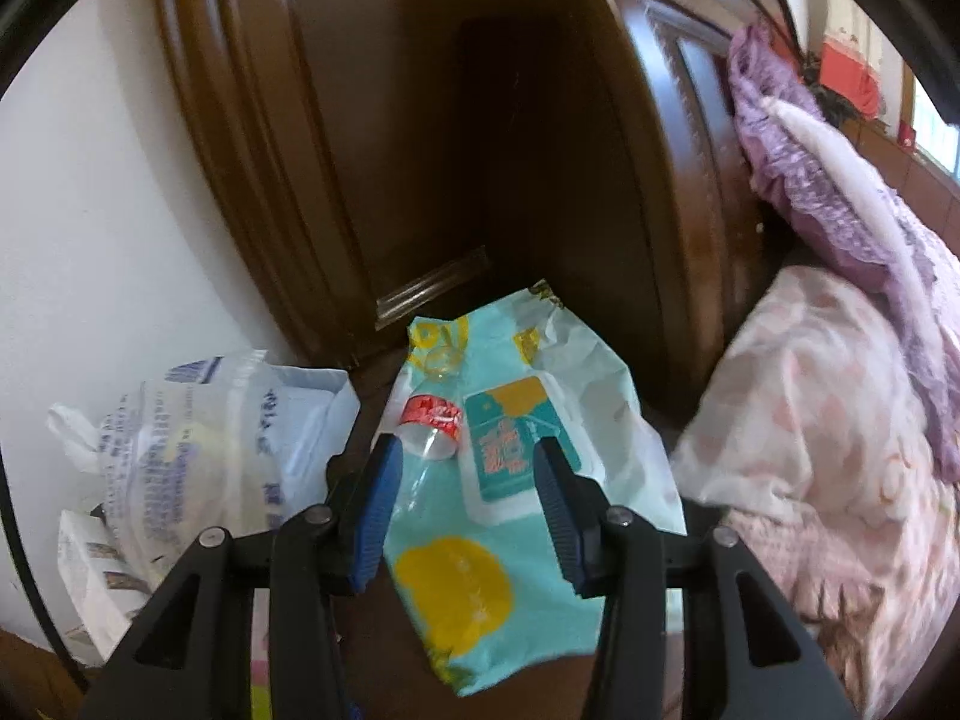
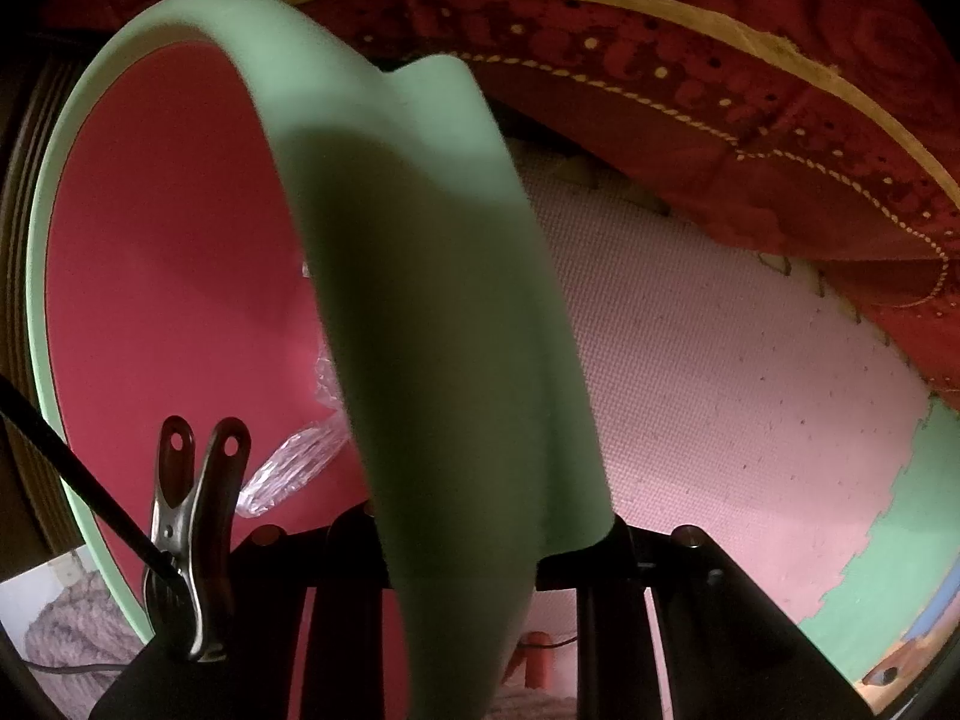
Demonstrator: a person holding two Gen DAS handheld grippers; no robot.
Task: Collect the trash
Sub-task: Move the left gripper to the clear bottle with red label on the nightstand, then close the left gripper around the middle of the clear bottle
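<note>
Teal and yellow plastic fills the middle of the left wrist view: a wet-wipe pack (image 1: 504,516) lying flat on a dark wooden nightstand top (image 1: 372,402), with a crushed clear bottle (image 1: 429,420) with a red label on it around 11 o'clock from the pack's centre. The left hand-held gripper (image 1: 471,468) hangs over them with its blue pads (image 1: 378,510) apart, nothing pinched; the bottle's lower end is just beside the left pad. The pack's flap label has print, but it's too blurry to read. Same goes for the blue writing on the white plastic bag (image 1: 210,438) at 9 o'clock, which sits just beside the pack with a dark strip of wood between them.

Room to move: dark carved wood rises right behind the pack at 12 o'clock, a pink floral quilt (image 1: 828,450) crowds in at 3 o'clock, and the white wall is off at 10 o'clock. Pretty boxed in except toward the camera.

The right wrist view shows none of that. It's all the mint green bin (image 2: 420,276), with a red inside, and the right hand-held gripper (image 2: 474,546) is clamped on its rim, fingers mostly hidden behind the green wall. Some crinkly clear plastic (image 2: 294,468) lies inside the bin at about 8 o'clock. A metal clip (image 2: 192,540) sits at 7 o'clock on the gripper body. Past the bin at 3 o'clock there's a pink foam floor mat (image 2: 720,390), and a red patterned cloth (image 2: 750,138) hangs at 1 o'clock.
</note>
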